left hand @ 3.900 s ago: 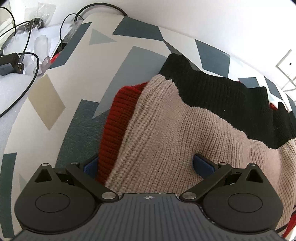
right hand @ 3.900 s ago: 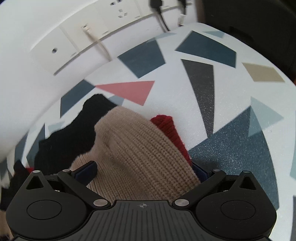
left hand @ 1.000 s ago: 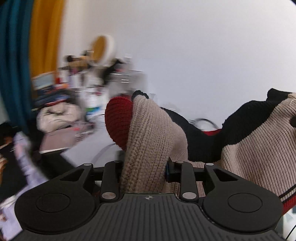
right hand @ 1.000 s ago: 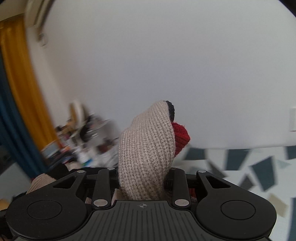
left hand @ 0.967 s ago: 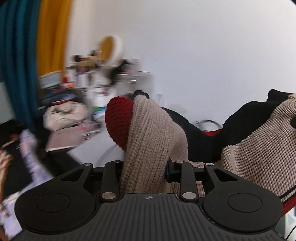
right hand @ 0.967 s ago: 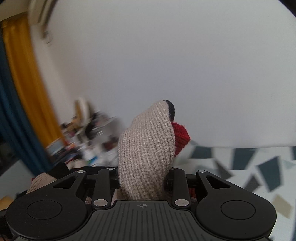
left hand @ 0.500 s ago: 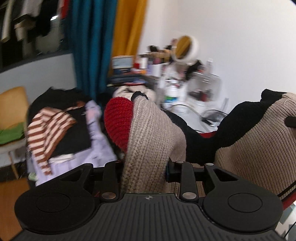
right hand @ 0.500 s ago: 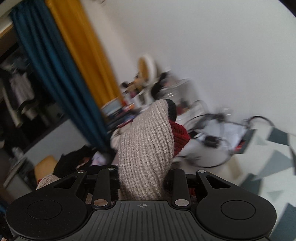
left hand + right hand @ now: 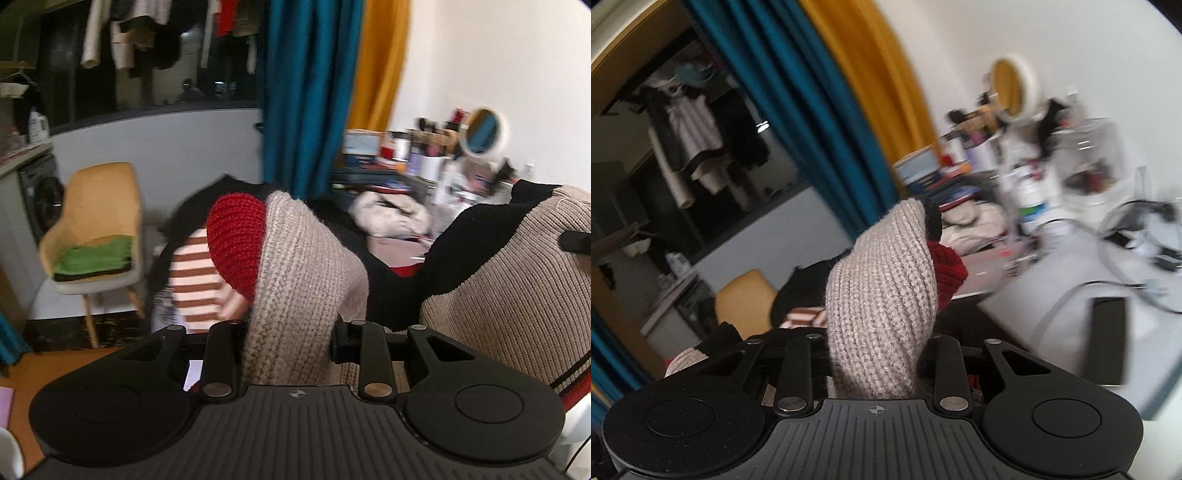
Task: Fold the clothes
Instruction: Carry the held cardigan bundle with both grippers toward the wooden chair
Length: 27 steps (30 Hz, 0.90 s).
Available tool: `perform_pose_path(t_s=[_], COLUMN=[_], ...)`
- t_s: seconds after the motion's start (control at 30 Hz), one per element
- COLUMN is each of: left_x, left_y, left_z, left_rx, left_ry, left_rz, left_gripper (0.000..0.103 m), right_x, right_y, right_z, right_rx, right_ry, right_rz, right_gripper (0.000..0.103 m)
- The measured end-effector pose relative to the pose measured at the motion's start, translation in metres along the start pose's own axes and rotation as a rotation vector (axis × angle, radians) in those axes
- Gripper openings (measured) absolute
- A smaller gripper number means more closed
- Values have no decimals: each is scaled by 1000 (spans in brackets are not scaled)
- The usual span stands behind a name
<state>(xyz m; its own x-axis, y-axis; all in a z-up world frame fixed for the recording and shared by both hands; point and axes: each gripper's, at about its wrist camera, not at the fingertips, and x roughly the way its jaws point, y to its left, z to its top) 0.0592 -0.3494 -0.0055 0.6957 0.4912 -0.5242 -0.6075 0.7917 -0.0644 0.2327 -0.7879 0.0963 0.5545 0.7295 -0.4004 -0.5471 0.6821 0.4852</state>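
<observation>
A knitted sweater (image 9: 306, 280) in beige, black and red hangs in the air between my two grippers. In the left wrist view my left gripper (image 9: 288, 339) is shut on a bunched beige fold with a red cuff showing on its left. The sweater's body (image 9: 517, 295) stretches away to the right, black above beige. Seen from the right wrist, my right gripper (image 9: 875, 354) is shut on another beige fold of the sweater (image 9: 882, 299), with red and black edges at its tip. The fingertips of both grippers are hidden by the knit.
A yellow chair (image 9: 99, 221) carries folded green cloth (image 9: 92, 258). A striped garment (image 9: 195, 280) lies on a dark pile behind the sweater. Teal and yellow curtains (image 9: 314, 85) hang behind. A cluttered dresser with a round mirror (image 9: 484, 131) stands at right. Cables lie on a white surface (image 9: 1089, 277).
Both grippers, still shut on the sweater, have swung round to the left: the plain white wall gave way to the curtains, chair and cluttered room. The patterned table has left the view.
</observation>
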Motion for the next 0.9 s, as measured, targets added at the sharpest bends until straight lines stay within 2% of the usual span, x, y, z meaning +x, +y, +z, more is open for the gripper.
perform_pose_path(t_s=[0.3, 0.57, 0.77, 0.9], left_x=[35, 48, 63, 81], left_y=[120, 210, 305, 374], left_z=[4, 4, 6, 19], left_rx=[-206, -313, -353, -277], left_ry=[37, 20, 2, 18], left_rz=[179, 337, 378, 353], left_gripper=[31, 31, 31, 31], right_x=[127, 236, 316, 364], right_y=[84, 174, 253, 315], right_z=[-24, -42, -56, -75], right_rx=[-18, -77, -123, -141], right_ry=[160, 241, 286, 298], right_rz=[133, 229, 275, 268], right_gripper=[25, 25, 25, 25])
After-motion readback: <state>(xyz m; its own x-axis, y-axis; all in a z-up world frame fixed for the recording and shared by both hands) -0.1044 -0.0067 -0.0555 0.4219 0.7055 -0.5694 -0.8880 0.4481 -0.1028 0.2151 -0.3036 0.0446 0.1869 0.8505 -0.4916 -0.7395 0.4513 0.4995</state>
